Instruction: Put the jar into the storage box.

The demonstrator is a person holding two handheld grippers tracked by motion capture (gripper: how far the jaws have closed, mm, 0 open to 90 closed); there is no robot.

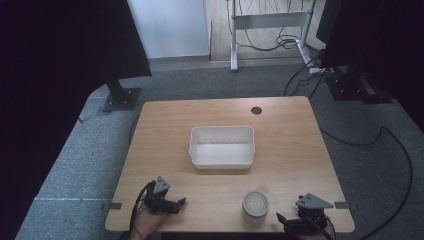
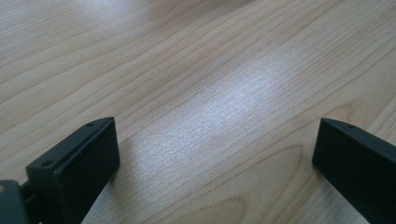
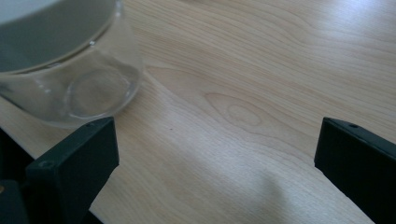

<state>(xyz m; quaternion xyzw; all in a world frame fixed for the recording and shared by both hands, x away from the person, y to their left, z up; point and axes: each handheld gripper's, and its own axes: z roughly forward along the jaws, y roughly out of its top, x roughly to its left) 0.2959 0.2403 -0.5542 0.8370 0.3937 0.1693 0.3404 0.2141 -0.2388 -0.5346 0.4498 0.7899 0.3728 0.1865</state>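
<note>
Jar (image 1: 255, 206) of clear glass stands upright, grey lid on top.

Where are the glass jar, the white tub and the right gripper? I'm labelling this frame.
glass jar (image 1: 255, 205), high view, on its pale lid.
white tub (image 1: 221, 131), high view, on its far rim.
right gripper (image 1: 281, 218), high view, between its jaw tips.

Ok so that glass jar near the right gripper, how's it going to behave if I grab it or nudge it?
The glass jar looks clear and smooth-walled in the right gripper view, so it is probably rigid, a bit slippery and breakable if dropped. It stands upright on a broad base on the table, so a low nudge would likely slide it rather than tip it. The right gripper is open beside it.
</note>
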